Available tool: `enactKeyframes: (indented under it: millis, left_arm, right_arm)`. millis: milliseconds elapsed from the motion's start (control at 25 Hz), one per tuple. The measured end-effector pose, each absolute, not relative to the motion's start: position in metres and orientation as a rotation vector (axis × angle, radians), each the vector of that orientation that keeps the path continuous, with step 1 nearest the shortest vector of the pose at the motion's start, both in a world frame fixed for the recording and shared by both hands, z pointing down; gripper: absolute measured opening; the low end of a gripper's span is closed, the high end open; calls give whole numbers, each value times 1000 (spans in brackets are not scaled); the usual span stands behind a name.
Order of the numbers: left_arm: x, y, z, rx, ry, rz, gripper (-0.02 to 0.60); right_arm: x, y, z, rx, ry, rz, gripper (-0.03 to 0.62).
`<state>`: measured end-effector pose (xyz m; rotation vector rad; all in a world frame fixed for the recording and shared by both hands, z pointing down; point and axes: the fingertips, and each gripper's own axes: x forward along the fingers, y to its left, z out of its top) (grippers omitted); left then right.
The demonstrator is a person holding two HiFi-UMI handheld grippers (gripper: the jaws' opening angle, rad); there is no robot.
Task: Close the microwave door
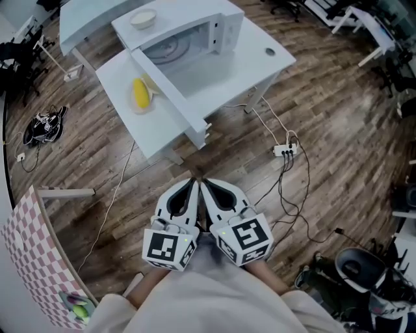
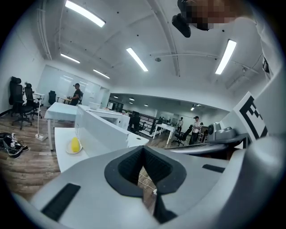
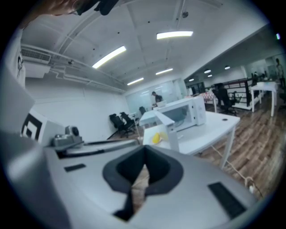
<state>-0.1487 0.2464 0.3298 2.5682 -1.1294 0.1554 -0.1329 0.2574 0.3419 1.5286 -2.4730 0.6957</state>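
The white microwave (image 1: 188,32) stands on a white desk (image 1: 260,62) at the top of the head view. Its door (image 1: 170,97) hangs wide open, swung toward me. Beside the door, a yellow food item (image 1: 140,93) lies on a small plate. My left gripper (image 1: 193,184) and right gripper (image 1: 203,184) are held side by side close to my body, well short of the desk, both shut on nothing. In the left gripper view the open door (image 2: 96,129) and yellow item (image 2: 75,144) show beyond the gripper (image 2: 143,152). The right gripper (image 3: 144,150) faces the microwave (image 3: 183,114).
A bowl (image 1: 143,18) sits on top of the microwave. A power strip (image 1: 286,149) with trailing cables lies on the wooden floor right of the desk. A checkered table (image 1: 32,253) is at the lower left. Office chairs and other desks stand around.
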Motion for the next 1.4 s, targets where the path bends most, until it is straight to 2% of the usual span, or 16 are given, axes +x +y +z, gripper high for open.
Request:
enactKeyframes:
  millis: [840,1400]
  left_arm:
    - [-95,179,297,2567,-1305,217,15]
    - [-110,119,281,2558,-1259,151,15]
  right_arm:
    - [-80,187,308,1413,-2684,620,20]
    - [-97,132,283,1265,-2732,604,20]
